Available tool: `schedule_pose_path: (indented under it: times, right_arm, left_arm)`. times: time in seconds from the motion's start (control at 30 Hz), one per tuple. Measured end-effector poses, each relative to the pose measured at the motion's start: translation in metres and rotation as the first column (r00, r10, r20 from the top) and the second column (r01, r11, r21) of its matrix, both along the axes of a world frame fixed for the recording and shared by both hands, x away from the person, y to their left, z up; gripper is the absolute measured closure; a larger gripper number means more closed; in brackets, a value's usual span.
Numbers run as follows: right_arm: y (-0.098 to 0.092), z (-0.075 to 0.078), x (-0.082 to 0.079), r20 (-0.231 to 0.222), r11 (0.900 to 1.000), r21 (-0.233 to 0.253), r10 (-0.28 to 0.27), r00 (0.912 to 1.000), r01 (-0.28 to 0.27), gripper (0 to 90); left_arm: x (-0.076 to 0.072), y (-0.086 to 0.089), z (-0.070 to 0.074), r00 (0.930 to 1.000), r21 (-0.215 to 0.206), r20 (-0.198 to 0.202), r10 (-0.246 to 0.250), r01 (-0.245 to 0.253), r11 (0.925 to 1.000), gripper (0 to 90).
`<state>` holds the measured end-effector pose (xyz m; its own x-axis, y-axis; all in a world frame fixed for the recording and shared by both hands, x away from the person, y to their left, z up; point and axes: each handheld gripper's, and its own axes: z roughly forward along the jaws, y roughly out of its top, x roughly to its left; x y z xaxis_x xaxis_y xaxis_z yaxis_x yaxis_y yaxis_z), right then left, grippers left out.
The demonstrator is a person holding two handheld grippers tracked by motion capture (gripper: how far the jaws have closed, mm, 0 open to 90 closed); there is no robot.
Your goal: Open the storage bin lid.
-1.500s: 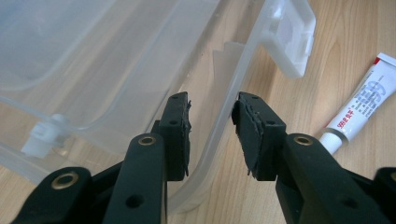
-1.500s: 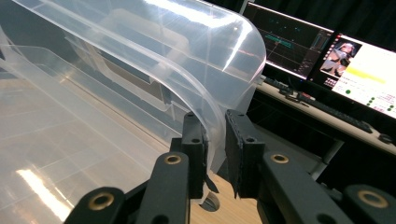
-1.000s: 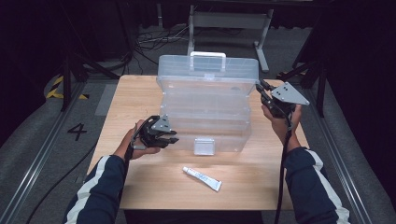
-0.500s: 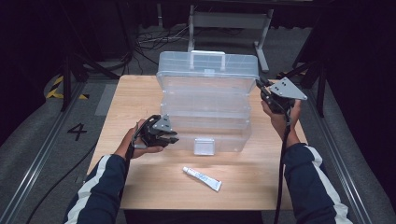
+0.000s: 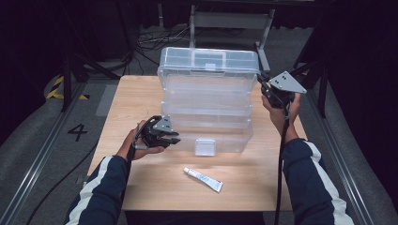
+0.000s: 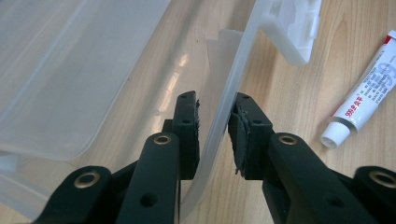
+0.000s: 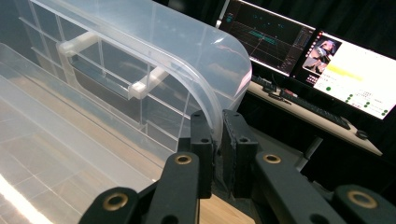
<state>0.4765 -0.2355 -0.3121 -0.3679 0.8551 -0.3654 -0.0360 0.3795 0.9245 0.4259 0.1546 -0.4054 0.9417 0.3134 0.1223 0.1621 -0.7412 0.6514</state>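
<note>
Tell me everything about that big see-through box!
The clear plastic box stands on the wooden table, its lid swung up, showing a moulded handle and ribs. A white latch hangs at its front. The right gripper pinches the lid's edge; the left gripper straddles the base's rim, jaws slightly apart.

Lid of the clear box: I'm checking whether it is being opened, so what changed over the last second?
The right tongs, clamped on the lid edge, rose slightly, swinging it further up. The left tongs stayed at the base rim; the tube stayed put.
</note>
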Motion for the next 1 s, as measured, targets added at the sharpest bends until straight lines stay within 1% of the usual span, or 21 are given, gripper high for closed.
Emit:
schedule_pose_path:
  times: [0.17,0.3,0.43,0.53,0.67,0.9,1.0]
  right_arm:
    - [0.001,0.003,0.005,-0.009,1.0,-0.009,-0.004,1.0,0.004,84.7]
    - [0.0,0.005,0.009,-0.023,1.0,0.002,-0.001,0.9997,0.001,84.8]
    - [0.0,0.007,0.013,-0.028,1.0,-0.001,-0.004,0.9996,0.004,84.9]
    - [0.0,0.008,0.017,-0.039,1.0,0.007,-0.004,0.9992,0.004,84.9]
    - [0.001,0.01,0.021,-0.046,1.0,0.012,-0.011,0.9989,0.012,85.1]
    - [0.002,0.014,0.032,-0.074,1.0,0.018,-0.022,0.997,0.024,85.3]
    - [0.004,0.016,0.036,-0.087,0.999,0.014,-0.027,0.9958,0.029,85.4]
  left_arm:
    - [0.0,0.0,0.0,1.0,0.001,0.001,-0.008,0.008,1.0,74.3]
    - [0.0,0.0,0.0,0.9999,0.001,0.004,-0.012,0.012,0.9999,74.8]
    - [0.0,0.0,0.0,0.9999,0.003,0.004,-0.014,0.014,0.9999,75.0]
    - [0.0,0.0,0.0,0.9999,0.002,0.003,-0.014,0.014,0.9999,75.1]
    - [0.0,0.0,0.001,0.9996,0.012,0.014,-0.026,0.026,0.9996,75.8]
    - [0.0,0.001,0.0,0.9991,0.014,0.021,-0.036,0.036,0.9993,76.6]
    - [0.0,0.001,0.0,0.9988,0.015,0.026,-0.042,0.041,0.999,77.3]
